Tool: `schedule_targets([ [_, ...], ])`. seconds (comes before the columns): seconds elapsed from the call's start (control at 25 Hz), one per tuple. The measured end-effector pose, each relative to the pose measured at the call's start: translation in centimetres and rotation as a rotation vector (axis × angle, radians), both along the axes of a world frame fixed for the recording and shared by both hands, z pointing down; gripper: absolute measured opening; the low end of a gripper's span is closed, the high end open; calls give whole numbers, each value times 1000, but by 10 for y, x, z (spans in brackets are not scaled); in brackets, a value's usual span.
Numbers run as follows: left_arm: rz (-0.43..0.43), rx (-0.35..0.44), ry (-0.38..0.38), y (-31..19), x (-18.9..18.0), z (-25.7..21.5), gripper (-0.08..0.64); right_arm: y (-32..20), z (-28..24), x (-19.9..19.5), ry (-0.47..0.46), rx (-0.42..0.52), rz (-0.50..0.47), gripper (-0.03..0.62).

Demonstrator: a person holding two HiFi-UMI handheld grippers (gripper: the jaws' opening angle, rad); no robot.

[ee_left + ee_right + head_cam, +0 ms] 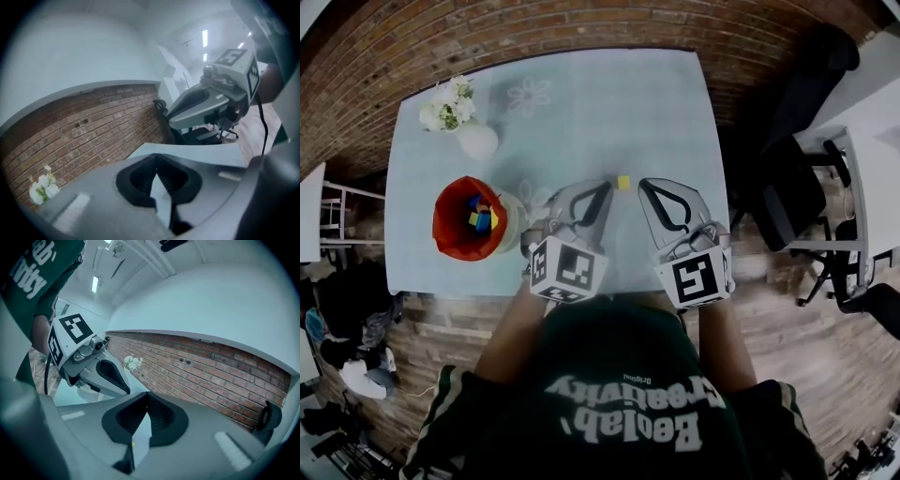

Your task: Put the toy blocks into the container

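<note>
A red container (pixel 457 225) stands on the left part of the pale table (pixel 581 103), with blue and yellow blocks (pixel 479 216) inside it. One small yellow block (pixel 623 183) lies on the table between the two gripper tips. My left gripper (pixel 604 188) hovers just left of it and is shut with nothing in it; in its own view the jaws (pixel 156 157) meet at the tip. My right gripper (pixel 647 186) hovers just right of the block, also shut and empty (pixel 147 395). Each gripper view shows the other gripper, the right one (pixel 206 101) and the left one (pixel 101 373).
A white vase (pixel 478 141) and a bunch of white flowers (pixel 447 105) stand at the table's far left. A brick wall (pixel 534 28) runs behind the table. Black office chairs (pixel 792 192) and a white desk (pixel 877 141) are at the right.
</note>
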State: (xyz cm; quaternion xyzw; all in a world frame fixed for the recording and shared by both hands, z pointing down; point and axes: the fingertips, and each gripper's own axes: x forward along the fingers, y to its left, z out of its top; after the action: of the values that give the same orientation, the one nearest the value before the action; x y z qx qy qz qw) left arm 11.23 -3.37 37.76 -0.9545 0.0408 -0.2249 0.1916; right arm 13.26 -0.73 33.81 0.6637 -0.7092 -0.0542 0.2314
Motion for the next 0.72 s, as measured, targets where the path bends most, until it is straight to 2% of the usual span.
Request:
schedule_targets([
  [0.24, 30, 3, -49, 10, 15, 16, 2, 13, 2, 12, 2, -3, 21, 6],
  [0.48, 100, -86, -195, 17, 37, 60, 5, 26, 3, 30, 9, -1, 56, 6],
  [0.6, 177, -142, -318, 22, 49, 94, 127, 35, 5, 40, 13, -10, 85, 6],
  [0.72, 230, -147, -425, 19, 55, 126, 179, 44, 11, 50, 8, -23, 120, 6],
])
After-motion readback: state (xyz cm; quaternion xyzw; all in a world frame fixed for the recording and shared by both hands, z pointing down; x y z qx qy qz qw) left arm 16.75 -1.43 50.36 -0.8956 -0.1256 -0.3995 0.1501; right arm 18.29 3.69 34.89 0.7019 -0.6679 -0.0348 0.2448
